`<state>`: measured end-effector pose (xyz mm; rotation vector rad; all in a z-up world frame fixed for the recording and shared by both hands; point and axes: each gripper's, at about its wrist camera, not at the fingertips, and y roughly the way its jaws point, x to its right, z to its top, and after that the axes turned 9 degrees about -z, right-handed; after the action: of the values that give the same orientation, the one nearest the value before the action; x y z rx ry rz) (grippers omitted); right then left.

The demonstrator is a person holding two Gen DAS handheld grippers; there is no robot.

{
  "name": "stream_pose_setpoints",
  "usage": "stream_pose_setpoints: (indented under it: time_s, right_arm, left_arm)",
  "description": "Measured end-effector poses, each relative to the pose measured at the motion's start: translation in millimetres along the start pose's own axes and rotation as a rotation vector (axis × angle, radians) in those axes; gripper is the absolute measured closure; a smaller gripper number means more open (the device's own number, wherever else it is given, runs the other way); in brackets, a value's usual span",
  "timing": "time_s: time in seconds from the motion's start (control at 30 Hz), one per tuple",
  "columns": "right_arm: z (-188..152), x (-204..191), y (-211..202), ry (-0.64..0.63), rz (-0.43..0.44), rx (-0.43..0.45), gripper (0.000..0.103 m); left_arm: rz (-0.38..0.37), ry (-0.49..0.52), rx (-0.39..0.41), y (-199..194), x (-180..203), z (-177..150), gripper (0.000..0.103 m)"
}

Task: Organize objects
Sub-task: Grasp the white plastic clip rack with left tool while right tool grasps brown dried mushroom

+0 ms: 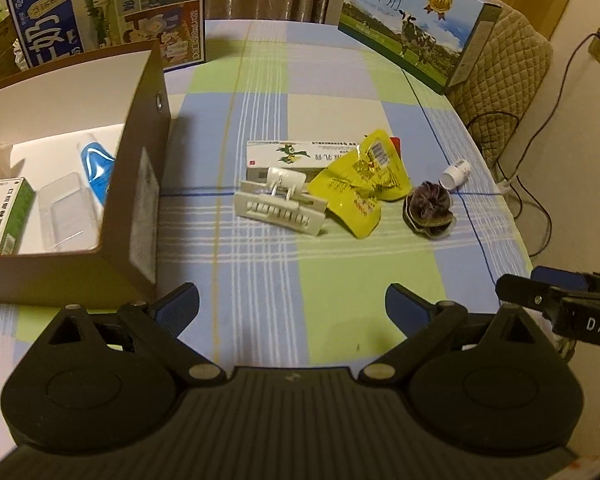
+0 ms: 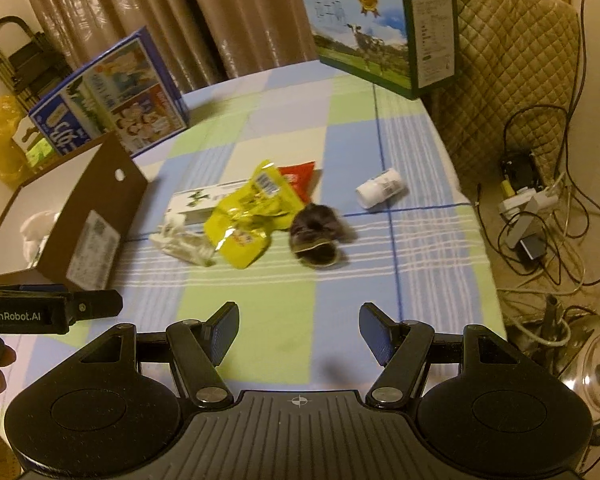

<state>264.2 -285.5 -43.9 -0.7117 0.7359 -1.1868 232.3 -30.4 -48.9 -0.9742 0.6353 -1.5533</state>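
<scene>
A home room: curtains (image 2: 147, 20), checked cloth on the surface (image 1: 340, 280), milk cartons (image 1: 412, 28), quilted chair (image 2: 512, 60)

Dim warm yellowish indoor light, both views grainy with heavy fisheye bending at the edges; the right wrist view is motion-blurred, and the brown box (image 1: 139, 168) throws a soft shadow on the tabletop (image 1: 340, 272)

Woven checked cloth covers the tabletop (image 1: 340, 272). Brown box (image 1: 139, 184): matt cardboard. Yellow pouches (image 1: 364, 188): glossy crinkled foil. White clip (image 1: 279, 204): smooth moulded plastic. Milk cartons (image 2: 384, 28): printed glossy card. Kettle (image 2: 596, 364): polished metal.
</scene>
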Motion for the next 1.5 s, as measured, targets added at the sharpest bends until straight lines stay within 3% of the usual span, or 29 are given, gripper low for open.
stream_pose_setpoints:
  time_s: [0.33,0.8,1.17,1.3,1.43,1.5]
  right_arm:
    - [17.9,25.9,29.4,0.022,-0.034,-0.011,0.039]
    - [31.1,47.0,56.1,0.075,-0.057,-0.042,0.039]
    - [27.3,49.0,73.8,0.082,-0.05,-0.093,0.039]
    - [25.7,49.7,78.2,0.083,-0.046,-0.109,0.039]
    - [24.3,49.6,82.5,0.078,-0.045,-0.123,0.039]
    - [24.1,48.7,83.7,0.076,-0.043,-0.126,0.039]
  left_arm:
    - [0.069,-0.021,0.033,44.6,12.8,22.1,0.009]
    - [0.132,-0.166,0.023,101.3,-6.2,50.5,0.009]
    - [0.193,-0.163,-0.012,119.7,-24.5,53.8,0.011]
    - [0.187,-0.149,-0.022,108.9,-32.3,41.1,0.018]
    - [0.182,-0.132,-0.023,98.9,-37.1,31.0,0.032]
    - [0.197,-0.095,-0.005,96.0,-34.0,29.6,0.033]
